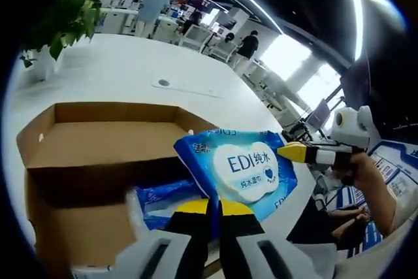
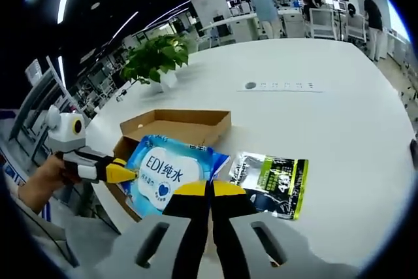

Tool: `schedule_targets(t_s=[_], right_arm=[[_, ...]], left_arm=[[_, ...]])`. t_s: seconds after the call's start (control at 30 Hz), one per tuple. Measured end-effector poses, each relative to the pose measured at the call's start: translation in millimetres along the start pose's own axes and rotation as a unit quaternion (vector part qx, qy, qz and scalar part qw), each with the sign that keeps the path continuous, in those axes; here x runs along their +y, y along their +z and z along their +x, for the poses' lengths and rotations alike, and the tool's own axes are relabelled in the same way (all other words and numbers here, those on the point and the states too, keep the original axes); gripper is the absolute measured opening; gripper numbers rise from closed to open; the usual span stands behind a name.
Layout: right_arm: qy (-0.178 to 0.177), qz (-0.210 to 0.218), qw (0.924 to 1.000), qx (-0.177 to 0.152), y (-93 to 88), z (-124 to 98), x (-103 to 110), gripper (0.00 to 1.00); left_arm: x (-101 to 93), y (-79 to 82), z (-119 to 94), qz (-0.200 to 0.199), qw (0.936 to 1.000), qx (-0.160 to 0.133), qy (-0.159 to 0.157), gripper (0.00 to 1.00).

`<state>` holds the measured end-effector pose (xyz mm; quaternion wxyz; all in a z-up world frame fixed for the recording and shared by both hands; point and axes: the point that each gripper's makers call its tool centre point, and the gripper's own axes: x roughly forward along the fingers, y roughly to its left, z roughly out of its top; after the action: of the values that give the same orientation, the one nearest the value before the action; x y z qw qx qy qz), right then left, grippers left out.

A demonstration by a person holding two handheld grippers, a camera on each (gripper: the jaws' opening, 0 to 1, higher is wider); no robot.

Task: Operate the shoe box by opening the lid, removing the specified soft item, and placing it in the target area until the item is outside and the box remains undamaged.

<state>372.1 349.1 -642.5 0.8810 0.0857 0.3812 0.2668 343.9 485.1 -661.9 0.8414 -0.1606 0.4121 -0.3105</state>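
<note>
Printed in blue on the white cloud label of the blue wipes pack [image 1: 238,171], centre of both views: "EDI" followed by Chinese characters. Print on the green-and-silver packet [image 2: 273,183], lower right of the right gripper view, too small to read.

box interior [image 2: 171,124] behind wipes pack [image 2: 166,173]

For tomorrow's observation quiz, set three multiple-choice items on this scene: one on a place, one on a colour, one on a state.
1. Where does the green-and-silver packet lie? A on a chair B on the white table C on the floor
2. What colour is the wipes pack? A blue B red C yellow
3. How is the cardboard box? A taped shut B crushed flat C open
Answers: B, it rests on the tabletop beside the box; A, its wrapper is blue; C, its top stands open.
</note>
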Motion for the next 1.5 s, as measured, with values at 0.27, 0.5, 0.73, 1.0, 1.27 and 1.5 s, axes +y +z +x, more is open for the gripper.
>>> schedule_targets(t_s=[0.27,0.5,0.73,1.0,1.27,1.5], right_arm=[[-0.012,0.014,0.9998,-0.008,3.9,-13,-20,0.0],[-0.026,0.031,0.999,-0.016,5.2,-26,-42,0.0],[-0.039,0.038,0.9983,-0.021,4.3,-34,-59,0.0],[-0.053,0.038,0.9977,-0.016,2.6,-37,-79,0.0],[-0.064,0.046,0.9969,-0.007,-3.6,-34,-99,0.0],[-0.07,0.054,0.9961,0.001,-9.3,-25,-116,0.0]], left_arm=[[-18.1,6.0,15,0.007,0.9999,0.003,-0.009,0.02],[-38.2,8.9,32,0.028,0.9994,0.01,-0.02,0.02],[-50.0,9.2,45,0.036,0.999,0.014,-0.024,0.02],[-60.8,9.2,64,0.051,0.998,0.024,-0.027,0.02],[-65.2,8.6,83,0.058,0.9973,0.037,-0.027,0.02],[-63.6,6.9,99,0.061,0.9969,0.046,-0.021,0.02]])
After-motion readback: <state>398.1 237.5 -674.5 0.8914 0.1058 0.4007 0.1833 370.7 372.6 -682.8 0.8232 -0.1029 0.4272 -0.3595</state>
